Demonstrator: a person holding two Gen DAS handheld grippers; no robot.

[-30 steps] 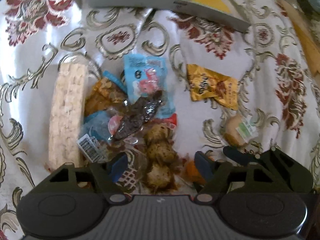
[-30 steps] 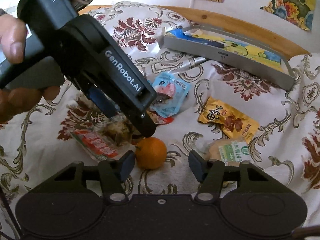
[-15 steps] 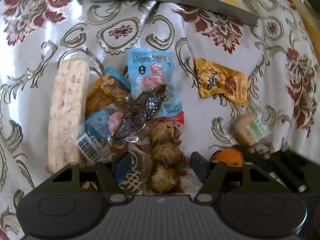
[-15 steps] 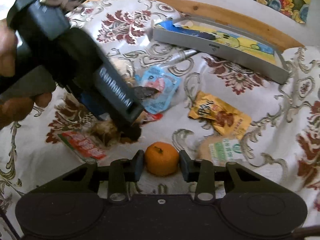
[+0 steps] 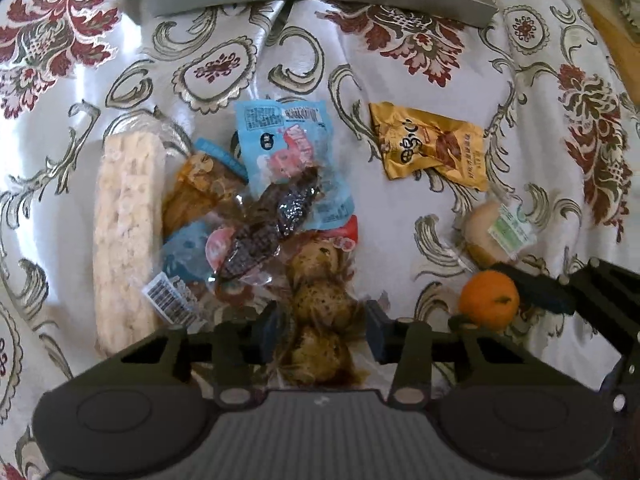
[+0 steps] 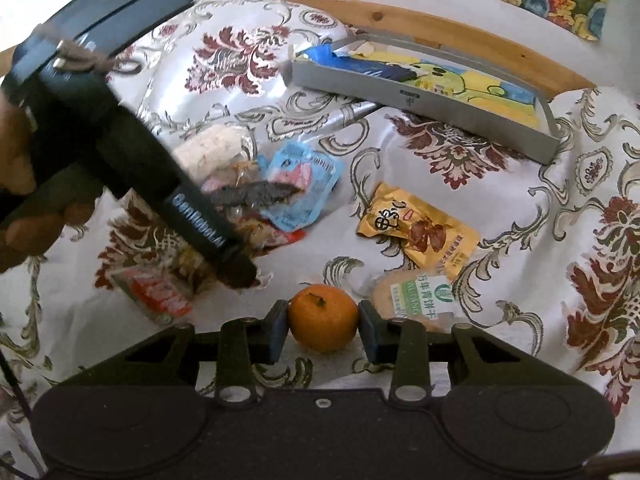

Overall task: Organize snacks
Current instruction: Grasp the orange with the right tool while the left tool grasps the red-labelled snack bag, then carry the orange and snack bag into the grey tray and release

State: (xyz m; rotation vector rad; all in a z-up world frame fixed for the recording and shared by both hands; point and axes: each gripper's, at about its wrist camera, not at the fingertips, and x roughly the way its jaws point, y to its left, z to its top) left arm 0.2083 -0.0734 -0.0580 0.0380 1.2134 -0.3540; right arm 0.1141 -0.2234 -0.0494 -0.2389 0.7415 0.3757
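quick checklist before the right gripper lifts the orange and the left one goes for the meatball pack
1. Orange centred in the right gripper: ok, a pad sits at each side of it.
2. Firm grip on the orange: cannot tell, contact shows no squeeze.
3. Lift path clear of the green-label biscuit pack: cannot tell, it lies very close to the right-hand finger.
4. Left gripper lined up on the meatball pack: ok, fingers straddle it, still open.
5. The two grippers apart: not ok, they are close beside each other near the orange.
6. Grey tray reachable and unblocked: ok, nothing stands before it.
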